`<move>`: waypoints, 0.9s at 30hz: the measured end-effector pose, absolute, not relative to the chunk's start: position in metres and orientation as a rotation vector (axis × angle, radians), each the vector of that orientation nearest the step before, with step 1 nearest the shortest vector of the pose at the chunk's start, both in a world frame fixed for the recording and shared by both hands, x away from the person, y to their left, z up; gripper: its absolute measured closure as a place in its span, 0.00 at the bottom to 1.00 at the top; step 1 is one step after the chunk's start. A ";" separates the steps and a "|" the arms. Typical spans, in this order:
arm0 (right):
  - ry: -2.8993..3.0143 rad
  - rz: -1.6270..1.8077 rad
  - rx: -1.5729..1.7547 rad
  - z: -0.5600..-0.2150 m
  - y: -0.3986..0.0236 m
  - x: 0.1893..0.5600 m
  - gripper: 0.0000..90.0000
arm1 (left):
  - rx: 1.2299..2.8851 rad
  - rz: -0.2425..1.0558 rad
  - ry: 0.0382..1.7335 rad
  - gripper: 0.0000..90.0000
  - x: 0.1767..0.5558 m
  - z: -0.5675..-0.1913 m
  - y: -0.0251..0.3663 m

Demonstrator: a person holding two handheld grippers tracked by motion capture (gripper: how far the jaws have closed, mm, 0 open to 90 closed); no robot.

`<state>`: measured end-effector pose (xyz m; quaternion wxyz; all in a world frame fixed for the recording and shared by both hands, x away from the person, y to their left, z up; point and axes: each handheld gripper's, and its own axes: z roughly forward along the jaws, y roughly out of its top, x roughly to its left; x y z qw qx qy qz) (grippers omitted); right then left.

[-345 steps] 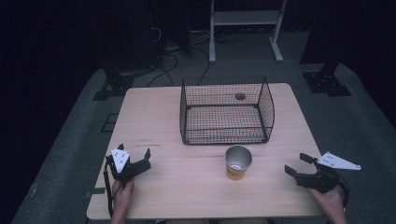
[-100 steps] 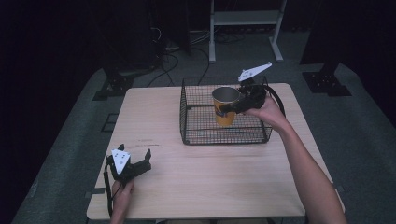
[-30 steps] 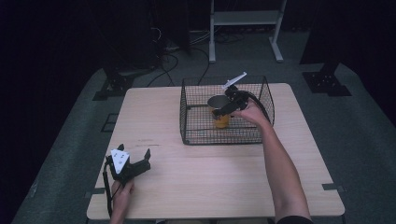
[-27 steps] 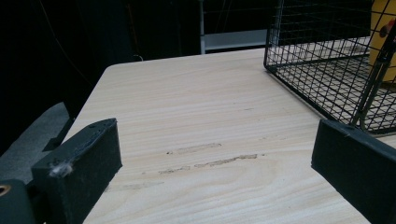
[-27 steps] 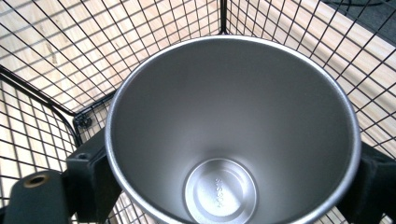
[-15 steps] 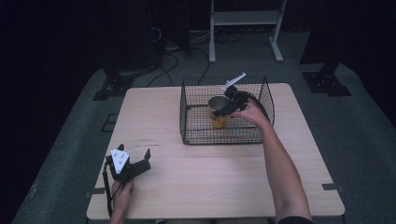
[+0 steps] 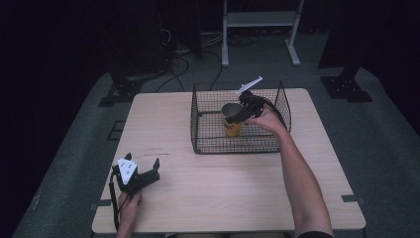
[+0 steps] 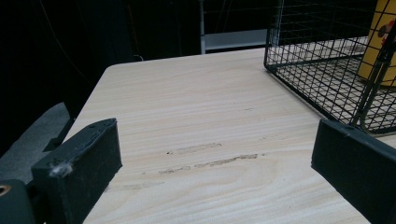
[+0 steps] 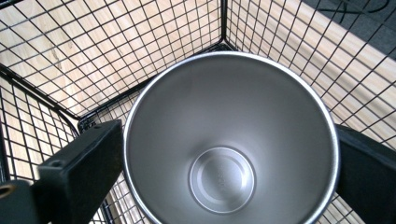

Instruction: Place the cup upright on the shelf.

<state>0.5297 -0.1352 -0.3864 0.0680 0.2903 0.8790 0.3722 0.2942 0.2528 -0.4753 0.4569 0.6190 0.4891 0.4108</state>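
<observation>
A yellow cup point(image 7: 232, 127) with a bare metal inside point(image 9: 224, 177) stands upright inside the black wire basket point(image 7: 237, 145) at the table's far middle. My right gripper point(image 7: 236, 113) reaches down into the basket and is shut on the cup, one jaw pressed against each side of its rim in the right gripper view point(image 9: 229, 163). My left gripper point(image 7: 142, 159) rests on the table near the front left corner. Its jaws stand wide open over bare wood in the left gripper view point(image 8: 215, 163), with the basket point(image 8: 317, 56) and cup point(image 8: 384, 42) off to its right.
The light wooden table point(image 7: 213, 198) carries the basket. A white metal rack point(image 7: 257, 20) stands on the dark floor behind the table, with cables point(image 7: 183, 54) and black stand feet point(image 7: 346, 84) around it.
The right gripper took the cup from the table's front, lifted it over the basket and lowered it inside. Over the last second it has held still. The left gripper has not moved.
</observation>
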 end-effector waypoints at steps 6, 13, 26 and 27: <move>2.620 1.148 0.869 -0.380 -0.137 0.527 0.02 | 1.528 1.014 1.207 0.01 0.294 -0.475 0.253; 2.585 1.190 0.883 -0.372 -0.142 0.527 0.02 | 1.528 1.015 1.207 0.01 0.295 -0.475 0.252; 2.522 1.318 0.908 -0.352 -0.155 0.520 0.02 | 1.528 1.016 1.210 0.01 0.295 -0.475 0.252; 2.518 1.324 0.904 -0.350 -0.156 0.518 0.02 | 1.528 1.016 1.210 0.01 0.295 -0.475 0.252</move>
